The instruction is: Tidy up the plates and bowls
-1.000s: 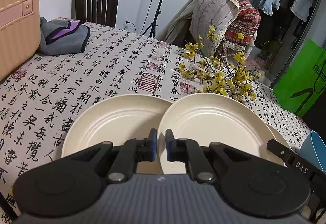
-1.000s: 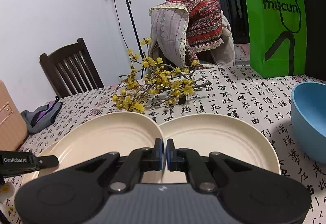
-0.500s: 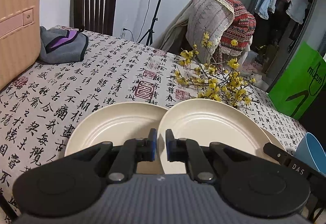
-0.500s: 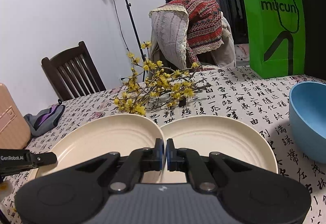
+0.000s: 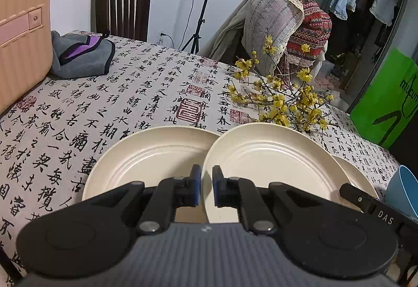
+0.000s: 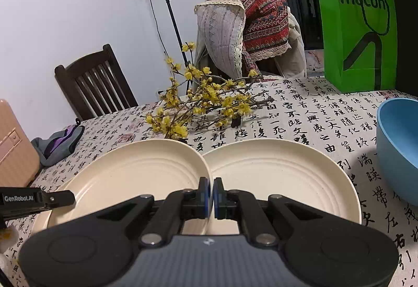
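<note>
Three cream plates lie side by side on the calligraphy tablecloth (image 5: 78,114). The middle plate (image 5: 274,156) (image 6: 135,174) overlaps the left plate (image 5: 146,153) and the right plate (image 6: 282,177). My left gripper (image 5: 207,189) is shut on the middle plate's left rim, one finger inside and one outside. On the opposite rim of the same plate my right gripper (image 6: 211,194) is shut, its blue pads nearly touching. A blue bowl (image 6: 397,151) stands to the right of the plates.
A branch of yellow flowers (image 5: 282,101) lies just behind the plates. A pink suitcase (image 5: 21,25) and a grey-purple pouch (image 5: 81,57) sit at the far left. A green paper bag (image 6: 358,31) stands at the back right. Two chairs line the far side.
</note>
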Demonstrator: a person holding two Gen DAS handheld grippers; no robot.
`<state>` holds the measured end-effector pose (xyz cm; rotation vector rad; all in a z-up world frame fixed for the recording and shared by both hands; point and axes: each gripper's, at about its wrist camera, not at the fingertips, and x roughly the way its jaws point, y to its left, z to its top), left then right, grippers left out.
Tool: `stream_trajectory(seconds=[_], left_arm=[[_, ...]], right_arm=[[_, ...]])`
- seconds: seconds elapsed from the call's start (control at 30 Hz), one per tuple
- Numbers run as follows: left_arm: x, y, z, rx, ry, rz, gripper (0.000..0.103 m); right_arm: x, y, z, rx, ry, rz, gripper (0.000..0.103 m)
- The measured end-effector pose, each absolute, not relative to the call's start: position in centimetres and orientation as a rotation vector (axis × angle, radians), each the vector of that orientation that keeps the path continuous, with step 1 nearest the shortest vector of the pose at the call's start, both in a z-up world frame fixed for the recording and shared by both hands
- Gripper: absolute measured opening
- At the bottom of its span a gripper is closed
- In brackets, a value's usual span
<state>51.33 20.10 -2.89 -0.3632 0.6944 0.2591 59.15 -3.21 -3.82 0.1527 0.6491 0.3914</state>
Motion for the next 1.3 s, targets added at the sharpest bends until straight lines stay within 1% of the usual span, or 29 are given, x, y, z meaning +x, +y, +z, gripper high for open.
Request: stream_trajectory(seconds=[0.1,0.17,0.23,0.3,0.37,0.47,0.67,1.3], left_arm=[[51.5,20.3,-3.1,-0.377,0.721,0.255,0.01],[51.6,20.4,-3.3,-0.379,0.733,0.26,0.012],[51.6,20.4,-3.2,-0.377,0.734,0.255,0.012],[51.7,20.2,-3.3,-0.376,0.739,0.241,0.012],[51.7,19.9,-3.5,-0.355,0.738,0.246,0.012],[51.6,19.7,-3.4,-0.336,0.727,0.254,0.01],[51.8,19.7,-3.4,-0.327,0.731,0.256,0.01],[50.7,19.0,-1.5,-0.338,0.698,0.225,0.01]], right_arm=[[59.3,-3.3,-3.9,0.164,0.664,0.403,0.006],[59.6,-3.5,-4.2,0.181,0.678,0.407,0.013],[59.8,-3.7,-4.3,0.188,0.684,0.412,0.014],[59.8,-3.7,-4.3,0.195,0.69,0.421,0.014],[59.9,-3.6,-4.5,0.198,0.7,0.435,0.01],[59.6,-3.4,-4.4,0.174,0.683,0.426,0.01],[59.2,-3.3,-3.8,0.151,0.646,0.43,0.008],[57.6,-4.8,-2.5,0.182,0.627,0.421,0.008]])
